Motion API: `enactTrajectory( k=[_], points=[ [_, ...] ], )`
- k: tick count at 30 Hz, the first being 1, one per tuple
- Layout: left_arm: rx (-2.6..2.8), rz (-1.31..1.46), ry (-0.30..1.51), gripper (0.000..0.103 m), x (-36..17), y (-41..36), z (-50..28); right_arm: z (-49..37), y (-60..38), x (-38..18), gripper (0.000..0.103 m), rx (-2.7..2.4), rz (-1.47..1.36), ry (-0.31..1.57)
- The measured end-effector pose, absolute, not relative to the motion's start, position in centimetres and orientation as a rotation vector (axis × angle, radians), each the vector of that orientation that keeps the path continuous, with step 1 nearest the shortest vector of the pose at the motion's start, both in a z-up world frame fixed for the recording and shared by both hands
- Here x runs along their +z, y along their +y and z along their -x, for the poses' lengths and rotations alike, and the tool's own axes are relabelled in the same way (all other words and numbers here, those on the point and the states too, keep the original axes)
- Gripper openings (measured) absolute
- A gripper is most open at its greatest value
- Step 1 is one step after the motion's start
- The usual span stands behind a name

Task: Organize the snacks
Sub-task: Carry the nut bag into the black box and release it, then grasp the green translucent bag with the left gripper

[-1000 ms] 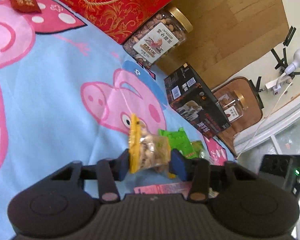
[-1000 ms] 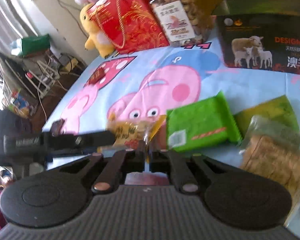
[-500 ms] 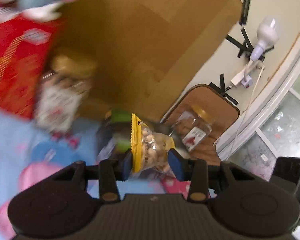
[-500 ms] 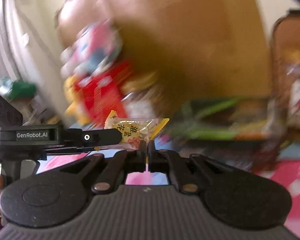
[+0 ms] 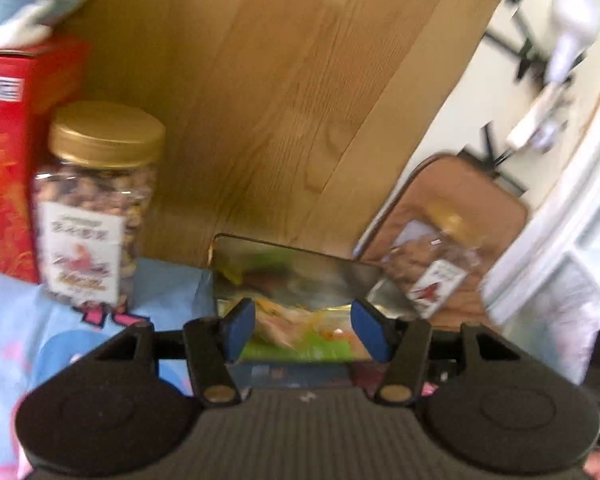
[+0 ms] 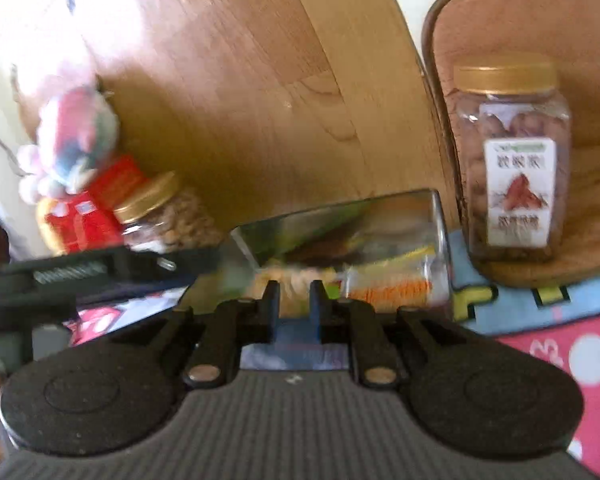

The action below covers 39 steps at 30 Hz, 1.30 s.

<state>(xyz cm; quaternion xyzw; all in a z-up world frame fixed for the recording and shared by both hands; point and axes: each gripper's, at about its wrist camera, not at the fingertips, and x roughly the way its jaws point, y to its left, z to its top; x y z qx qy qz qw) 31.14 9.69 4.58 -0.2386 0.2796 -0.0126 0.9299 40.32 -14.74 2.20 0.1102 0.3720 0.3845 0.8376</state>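
An open dark box (image 5: 284, 256) with a shiny inner wall stands on the cartoon bedsheet and holds several snack packets (image 5: 296, 324). My left gripper (image 5: 304, 330) hovers at the box's near rim with its blue pads wide apart and nothing between them. The box also shows in the right wrist view (image 6: 340, 220), with packets (image 6: 384, 284) inside. My right gripper (image 6: 295, 300) is over the same box, its jaws slightly apart and empty. The nut packet lies blurred among the packets in the box.
A gold-lidded nut jar (image 5: 92, 204) and a red gift box (image 5: 4, 152) stand left of the box. A second jar (image 6: 512, 160) stands on a brown cushion (image 6: 540, 40) to the right. A wooden headboard (image 5: 280, 100) rises behind. A plush toy (image 6: 76, 136) sits on the red box.
Both grippers carried the yellow-edged nut packet up and over to the open box. Both have let go of it: the left jaws opened wide and the right jaws parted.
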Motion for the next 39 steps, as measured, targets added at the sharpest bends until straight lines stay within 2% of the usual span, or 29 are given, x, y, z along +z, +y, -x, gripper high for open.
enactTrajectory(
  k=[3,8,11,14,21,26,28,30,33,39],
  points=[
    [-0.053,0.533,0.571,0.055,4.2,10.4,-27.0,-39.1,-16.9,1.3,0.02,0.878,-0.269,0.871],
    [-0.092,0.632,0.687,0.055,0.6,10.5,-22.1,-37.8,-17.7,-2.0,0.02,0.901,-0.199,1.05],
    [-0.086,0.662,0.719,0.055,-1.0,10.1,-21.3,-37.5,-17.3,-3.7,0.025,0.925,-0.207,1.129],
    [-0.085,0.696,0.728,0.055,-1.7,10.3,-21.0,-36.5,-16.7,-4.2,0.024,0.98,-0.269,1.164],
    [-0.076,0.721,0.694,0.055,-0.9,11.3,-19.5,-34.4,-16.0,-1.5,0.007,0.953,-0.267,1.073],
    [-0.112,0.756,0.669,0.055,-0.3,11.1,-18.6,-33.8,-17.9,1.8,0.005,0.912,-0.339,0.961],
    [-0.141,0.788,0.668,0.061,-0.4,10.8,-18.3,-33.5,-18.5,2.8,0.004,0.922,-0.393,0.929],
    [-0.164,0.827,0.658,0.071,-0.5,10.6,-17.8,-33.3,-19.2,3.3,0.004,0.95,-0.471,0.917],
    [-0.196,0.863,0.613,0.08,-0.3,10.5,-16.6,-32.1,-18.8,3.1,0.004,1.003,-0.575,0.942],
    [-0.179,0.918,0.568,0.08,-0.7,11.3,-12.6,-29.3,-17.5,-1.3,0.005,1.104,-0.82,1.116]
  ],
)
